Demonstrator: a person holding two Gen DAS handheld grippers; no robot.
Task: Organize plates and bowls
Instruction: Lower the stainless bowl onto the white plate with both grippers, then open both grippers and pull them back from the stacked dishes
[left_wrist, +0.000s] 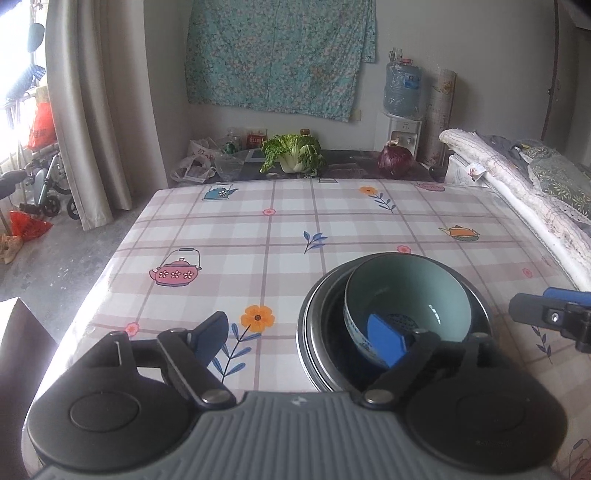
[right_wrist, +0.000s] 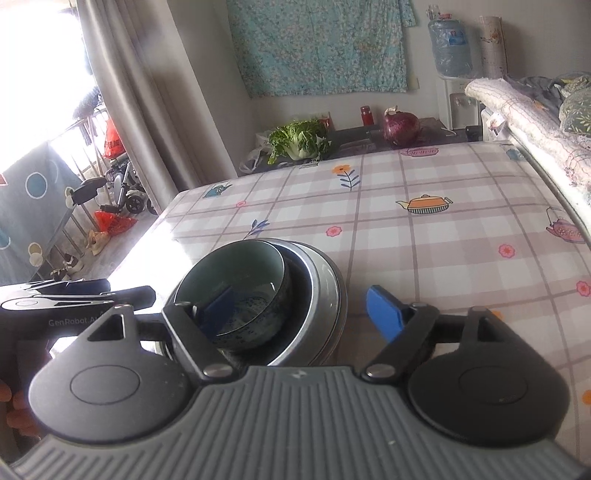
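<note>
Bowl (left_wrist: 408, 295) nested in plates (left_wrist: 317, 325), both grippers spread, tilted down

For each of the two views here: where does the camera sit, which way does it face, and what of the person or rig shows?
Left wrist: on the left tool, facing forward and down over the checked tablecloth; its open fingers straddle the stack's left rim, and the right tool's tip shows at right.
Right wrist: on the right tool, same heading, rolled; open fingers straddle the right rim, with the left tool at left.
Shared: the teal bowl nested in the metal bowls, cabbage, red onion.
</note>
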